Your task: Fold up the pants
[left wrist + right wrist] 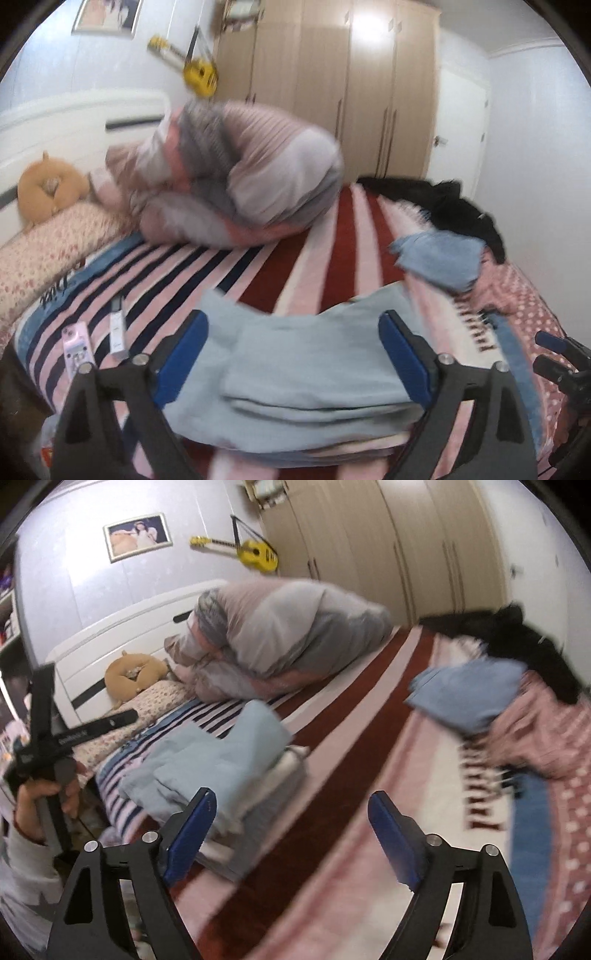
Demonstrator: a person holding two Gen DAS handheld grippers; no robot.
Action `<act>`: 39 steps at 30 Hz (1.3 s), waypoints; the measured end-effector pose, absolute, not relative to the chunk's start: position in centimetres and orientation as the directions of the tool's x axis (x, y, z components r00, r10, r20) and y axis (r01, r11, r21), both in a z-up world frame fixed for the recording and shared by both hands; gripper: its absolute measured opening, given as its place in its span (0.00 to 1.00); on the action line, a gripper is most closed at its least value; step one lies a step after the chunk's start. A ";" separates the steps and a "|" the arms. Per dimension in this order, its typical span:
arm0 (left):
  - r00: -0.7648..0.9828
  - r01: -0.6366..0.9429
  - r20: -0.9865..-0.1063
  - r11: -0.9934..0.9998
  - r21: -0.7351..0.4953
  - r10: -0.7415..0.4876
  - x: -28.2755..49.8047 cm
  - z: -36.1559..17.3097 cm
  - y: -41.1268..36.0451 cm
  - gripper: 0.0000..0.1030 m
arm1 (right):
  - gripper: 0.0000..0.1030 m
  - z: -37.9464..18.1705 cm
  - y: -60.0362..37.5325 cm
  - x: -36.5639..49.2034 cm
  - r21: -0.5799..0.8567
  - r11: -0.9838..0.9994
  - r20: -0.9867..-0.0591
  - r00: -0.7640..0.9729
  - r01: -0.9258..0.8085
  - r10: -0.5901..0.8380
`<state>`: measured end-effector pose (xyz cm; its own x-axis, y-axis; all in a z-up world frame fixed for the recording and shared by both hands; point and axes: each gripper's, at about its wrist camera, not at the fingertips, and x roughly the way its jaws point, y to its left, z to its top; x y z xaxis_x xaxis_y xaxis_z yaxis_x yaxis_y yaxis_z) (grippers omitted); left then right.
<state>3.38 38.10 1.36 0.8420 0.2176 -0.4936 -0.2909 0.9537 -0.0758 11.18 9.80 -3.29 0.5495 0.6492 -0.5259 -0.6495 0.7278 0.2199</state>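
Your left gripper [293,350] stands wide open and holds nothing, its blue fingers [186,360] straddling the folded light-blue pants [295,373], which lie directly ahead of it on top of a stack of folded clothes [255,808] on the striped bedspread [332,258]. Your right gripper [291,834] is also spread wide and empty over bare bedspread, with the pants just off its left finger and a blue garment [469,694] far ahead to its right, beside dark clothing [524,642].
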 end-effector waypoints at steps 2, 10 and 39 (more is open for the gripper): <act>0.875 -0.276 -0.427 0.960 -0.052 0.228 2.4 2.5 35.0 0.98 | 0.81 -2.5 7.5 10.0 0.163 0.750 -0.498 0.603 -0.640 0.623; 0.945 -0.221 -0.253 0.975 -0.035 0.206 -1.1 3.8 22.7 0.99 | 0.96 -0.6 -2.7 4.8 0.024 0.846 -0.344 0.790 -0.533 0.508; 0.968 -0.066 -0.244 0.997 -0.050 0.052 -3.2 0.8 10.0 0.99 | 1.00 -0.7 -13.1 -3.8 -0.078 0.949 -0.210 0.936 -0.305 0.283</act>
<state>-3.21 10.04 0.82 0.9683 0.0521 -0.2442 -0.0663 0.9965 -0.0505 -3.82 -13.08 -0.71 0.9357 0.2835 -0.2101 -0.3050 0.9492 -0.0778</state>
